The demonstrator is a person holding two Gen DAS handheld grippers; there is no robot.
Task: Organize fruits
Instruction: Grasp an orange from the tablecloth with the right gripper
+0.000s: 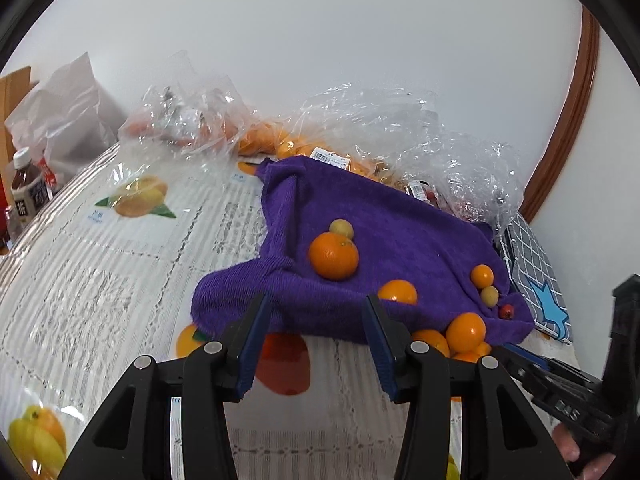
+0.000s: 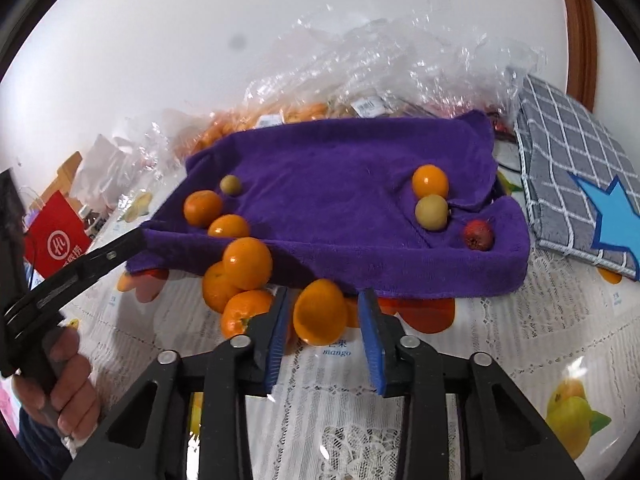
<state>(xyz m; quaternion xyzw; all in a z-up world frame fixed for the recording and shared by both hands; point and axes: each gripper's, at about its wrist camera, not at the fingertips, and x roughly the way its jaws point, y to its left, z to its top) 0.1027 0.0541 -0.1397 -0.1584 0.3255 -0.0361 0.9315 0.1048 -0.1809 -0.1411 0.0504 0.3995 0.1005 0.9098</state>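
A purple towel (image 1: 372,216) (image 2: 352,184) lies on the table with oranges (image 1: 333,256), small yellow-green fruits (image 1: 341,228) and one small red fruit (image 2: 477,234) on it. My left gripper (image 1: 316,312) is open at the towel's near edge and holds nothing. My right gripper (image 2: 322,304) is open around an orange (image 2: 320,311) that sits on the tablecloth between the fingers. A pile of three oranges (image 2: 247,263) lies just to its left by the towel's edge. The left gripper's finger (image 2: 100,258) shows beside that pile in the right wrist view.
Clear plastic bags of fruit (image 1: 400,120) (image 2: 360,60) stand behind the towel against the wall. A grey checked cloth with a blue star (image 2: 580,196) lies to the right. A drink bottle (image 1: 26,186) and a red bag (image 2: 56,236) are at the left.
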